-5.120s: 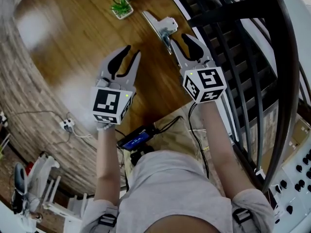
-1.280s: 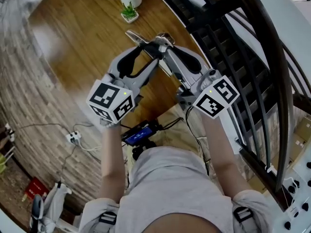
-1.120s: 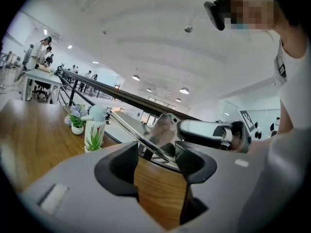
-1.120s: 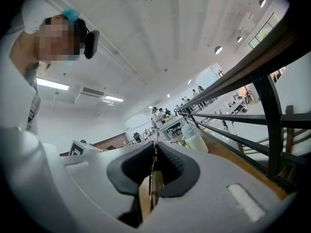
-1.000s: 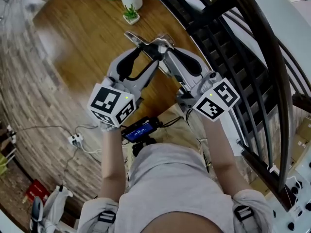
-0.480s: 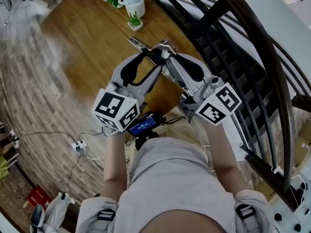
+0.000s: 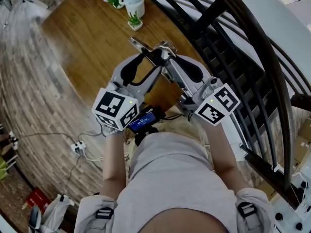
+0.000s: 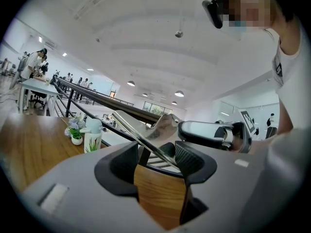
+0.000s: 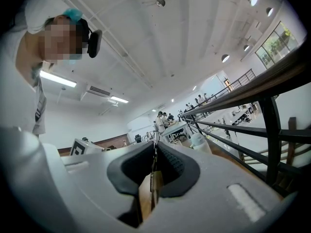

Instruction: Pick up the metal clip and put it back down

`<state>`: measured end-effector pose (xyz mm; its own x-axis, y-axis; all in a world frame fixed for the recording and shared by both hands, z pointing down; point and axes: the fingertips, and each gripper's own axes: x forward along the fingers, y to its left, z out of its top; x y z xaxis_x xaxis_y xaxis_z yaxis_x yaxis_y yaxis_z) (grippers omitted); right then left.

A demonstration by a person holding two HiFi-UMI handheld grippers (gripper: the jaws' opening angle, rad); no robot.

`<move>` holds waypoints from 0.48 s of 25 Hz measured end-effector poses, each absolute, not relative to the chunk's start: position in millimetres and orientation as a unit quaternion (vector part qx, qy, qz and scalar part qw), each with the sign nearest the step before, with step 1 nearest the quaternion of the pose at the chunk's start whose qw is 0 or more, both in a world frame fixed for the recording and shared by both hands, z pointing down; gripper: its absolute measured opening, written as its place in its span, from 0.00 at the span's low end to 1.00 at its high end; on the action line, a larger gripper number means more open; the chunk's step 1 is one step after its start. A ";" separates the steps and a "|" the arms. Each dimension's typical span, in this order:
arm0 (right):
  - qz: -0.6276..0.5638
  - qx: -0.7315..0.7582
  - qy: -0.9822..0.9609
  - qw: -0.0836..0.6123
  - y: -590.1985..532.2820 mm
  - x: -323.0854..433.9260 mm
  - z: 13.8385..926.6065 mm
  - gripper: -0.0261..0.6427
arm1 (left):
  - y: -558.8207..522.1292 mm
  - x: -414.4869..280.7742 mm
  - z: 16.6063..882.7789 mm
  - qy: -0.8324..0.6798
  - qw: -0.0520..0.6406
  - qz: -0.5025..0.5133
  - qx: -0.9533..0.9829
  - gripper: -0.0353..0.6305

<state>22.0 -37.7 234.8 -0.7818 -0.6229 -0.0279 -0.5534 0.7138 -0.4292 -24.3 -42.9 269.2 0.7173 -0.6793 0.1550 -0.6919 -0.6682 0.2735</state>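
Since the earliest head view, where it lay flat on the wood ahead of both grippers, the metal clip (image 7: 141, 44) has come up. It now hangs over the table (image 7: 92, 42) at the upper centre of that view, its long strip running toward the upper left. We judge the lift done and the setting down still ahead.

Our worry is the shared hold. If our two hands twist or drift apart, the thin strip could slide out of a pinch and drop, perhaps toward the railing (image 7: 233, 42) at the right.

The right gripper (image 7: 167, 57) has its jaws nearly together, clamped on the clip, which shows edge-on between the pads. The left gripper (image 7: 154, 61) grips with a wider gap, the strip crossing slantwise between its pads and bearing on the pad at the right of its own view. Both sets of tips meet at the clip's near end.
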 end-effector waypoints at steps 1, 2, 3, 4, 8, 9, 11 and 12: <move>-0.203 -0.319 0.922 0.085 -37.6 21.5 235.3 0.08 | -42.9 -24.7 269.6 -0.376 0.157 0.020 0.913 0.42; -0.204 -0.319 0.922 0.084 -37.4 21.2 236.0 0.08 | -42.7 -25.0 270.2 -0.376 0.157 0.021 0.913 0.42; -0.204 -0.318 0.922 0.083 -37.2 21.1 236.9 0.08 | -42.5 -25.0 270.9 -0.377 0.157 0.021 0.913 0.42; -0.205 -0.318 0.922 0.082 -37.3 21.2 237.5 0.08 | -42.4 -24.9 271.5 -0.377 0.157 0.022 0.913 0.42; -0.208 -0.319 0.921 0.084 -39.3 22.1 237.4 0.08 | -44.1 -24.1 271.4 -0.376 0.158 0.021 0.913 0.42; -0.208 -0.320 0.920 0.085 -39.4 22.5 237.0 0.08 | -44.4 -23.8 270.9 -0.376 0.157 0.020 0.913 0.42; -0.209 -0.322 0.919 0.085 -38.7 23.1 236.8 0.08 | -43.8 -23.1 270.4 -0.375 0.157 0.021 0.914 0.42; -0.210 -0.323 0.919 0.085 -38.8 23.2 237.5 0.08 | -44.0 -23.0 271.1 -0.374 0.157 0.022 0.914 0.42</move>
<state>23.2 -38.8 237.5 -0.7772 -0.6290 -0.0200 -0.5579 0.7034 -0.4405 -23.0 -44.0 271.1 0.7193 -0.6766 0.1576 -0.6905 -0.6711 0.2699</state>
